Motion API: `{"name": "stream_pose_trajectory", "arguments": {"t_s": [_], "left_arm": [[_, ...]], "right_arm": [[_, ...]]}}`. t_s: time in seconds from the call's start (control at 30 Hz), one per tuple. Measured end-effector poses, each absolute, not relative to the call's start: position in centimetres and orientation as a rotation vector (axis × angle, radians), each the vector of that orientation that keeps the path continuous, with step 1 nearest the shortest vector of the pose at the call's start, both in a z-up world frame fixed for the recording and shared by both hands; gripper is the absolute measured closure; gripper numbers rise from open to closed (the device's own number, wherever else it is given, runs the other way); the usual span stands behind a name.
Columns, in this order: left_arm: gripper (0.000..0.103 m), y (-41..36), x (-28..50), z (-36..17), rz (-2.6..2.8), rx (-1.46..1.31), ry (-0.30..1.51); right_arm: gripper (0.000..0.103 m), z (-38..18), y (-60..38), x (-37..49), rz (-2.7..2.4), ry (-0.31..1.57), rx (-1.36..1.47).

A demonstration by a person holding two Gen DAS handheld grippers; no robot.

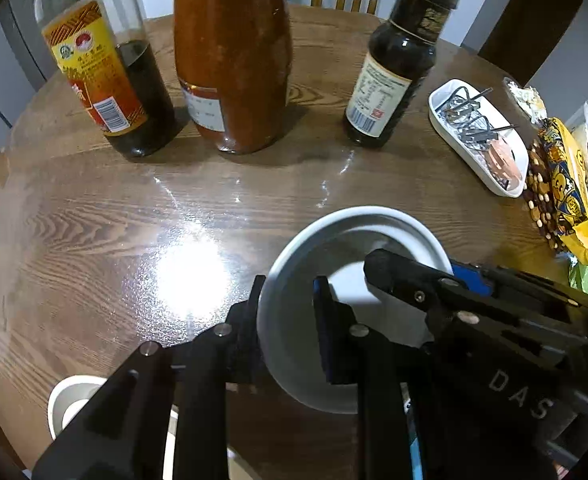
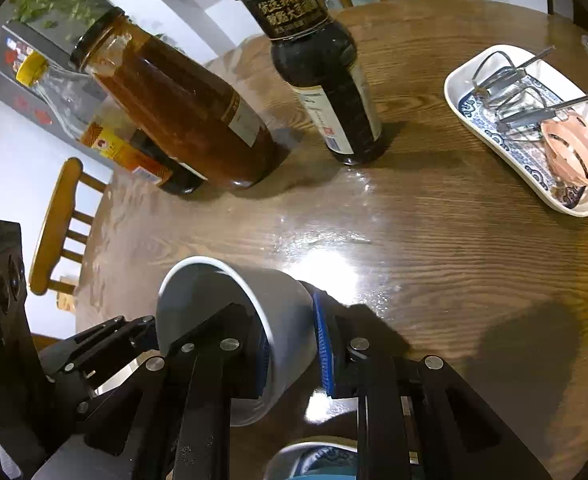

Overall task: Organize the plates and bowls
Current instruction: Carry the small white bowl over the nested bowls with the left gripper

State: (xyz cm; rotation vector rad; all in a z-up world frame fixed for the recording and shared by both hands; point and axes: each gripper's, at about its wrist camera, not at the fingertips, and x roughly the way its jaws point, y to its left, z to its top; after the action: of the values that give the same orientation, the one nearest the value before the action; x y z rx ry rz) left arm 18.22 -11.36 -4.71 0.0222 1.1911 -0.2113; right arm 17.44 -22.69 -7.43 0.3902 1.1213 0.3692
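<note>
claws both clamped on one white bowl, three bottles behind

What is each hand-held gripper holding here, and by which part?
Both grip the same white bowl by its rim wall, one finger inside and one outside: left hand-held gripper on one side, right hand-held gripper on the opposite side.

3 bottles behind bowl on table, tray to right.
</note>
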Motion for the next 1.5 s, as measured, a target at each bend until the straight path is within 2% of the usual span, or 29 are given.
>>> {"name": "stream_pose_trajectory", "arguments": {"t_s": [0.1,0.2,0.27,0.4,0.5,0.6,0.9,1.1,1.27,1.5], "left_arm": [[0.080,-11.0,18.2,-4.9,-0.210,-0.004,1.207],[0.071,-10.9,18.2,-4.8,-0.212,-0.017,1.207],[0.070,-11.0,17.9,-4.7,-0.215,-0.008,1.197],[0.077,-11.4,17.4,-5.4,-0.230,0.013,1.211],[0.077,-11.2,17.3,-5.4,-0.227,0.021,1.197],[0.090,-10.6,17.1,-5.0,-0.223,0.006,1.178],[0.089,-9.6,14.5,0.0,-0.223,0.051,1.027],[0.089,-5.6,10.7,3.1,-0.206,0.071,0.932],[0.090,-2.3,7.4,3.1,-0.143,0.085,0.928],[0.090,0.8,5.7,0.4,-0.110,0.051,1.022]], "right_arm": [[0.080,-7.4,-22.5,17.6,0.363,1.131,0.386],[0.080,-7.1,-22.4,17.5,0.340,1.135,0.357],[0.080,-6.7,-22.4,17.2,0.330,1.127,0.339],[0.080,-7.0,-22.2,16.8,0.342,1.129,0.325],[0.082,-7.2,-21.5,16.8,0.342,1.110,0.288],[0.084,-7.1,-21.6,16.5,0.337,1.094,0.314],[0.085,-2.9,-21.2,13.8,0.334,0.978,0.329],[0.085,0.2,-19.1,10.5,0.381,0.912,0.344],[0.085,0.8,-14.8,7.6,0.449,0.916,0.313],[0.085,-1.6,-11.0,6.0,0.509,1.000,0.289]]}}
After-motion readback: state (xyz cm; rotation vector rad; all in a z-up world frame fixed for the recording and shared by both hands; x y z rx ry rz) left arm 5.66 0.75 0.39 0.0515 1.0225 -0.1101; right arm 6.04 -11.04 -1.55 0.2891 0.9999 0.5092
